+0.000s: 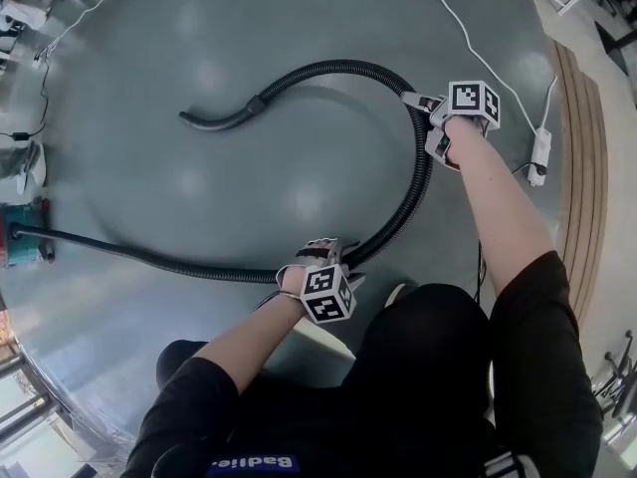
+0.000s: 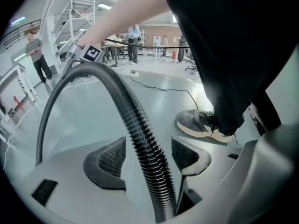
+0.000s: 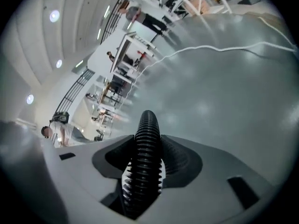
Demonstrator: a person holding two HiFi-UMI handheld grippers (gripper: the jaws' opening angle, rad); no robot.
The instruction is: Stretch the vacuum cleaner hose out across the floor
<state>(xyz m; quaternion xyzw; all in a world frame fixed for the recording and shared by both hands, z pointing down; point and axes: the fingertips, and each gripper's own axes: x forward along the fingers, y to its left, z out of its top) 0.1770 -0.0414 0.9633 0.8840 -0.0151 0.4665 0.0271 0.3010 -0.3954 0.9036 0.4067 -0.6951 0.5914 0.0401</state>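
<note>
Two grippers meet the hose (image 1: 419,182): your right gripper (image 1: 418,103) clamps it at the far bend, your left gripper (image 1: 323,252) stands open around it by your feet. It lies looped on the floor (image 1: 249,58) — pull now and it may slide through the loose left jaws, staying curved.

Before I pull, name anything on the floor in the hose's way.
Nothing lies inside the hose loop. To its right, a white cable and a power strip lie near the right hand-held gripper, wooden boards beyond.
</note>
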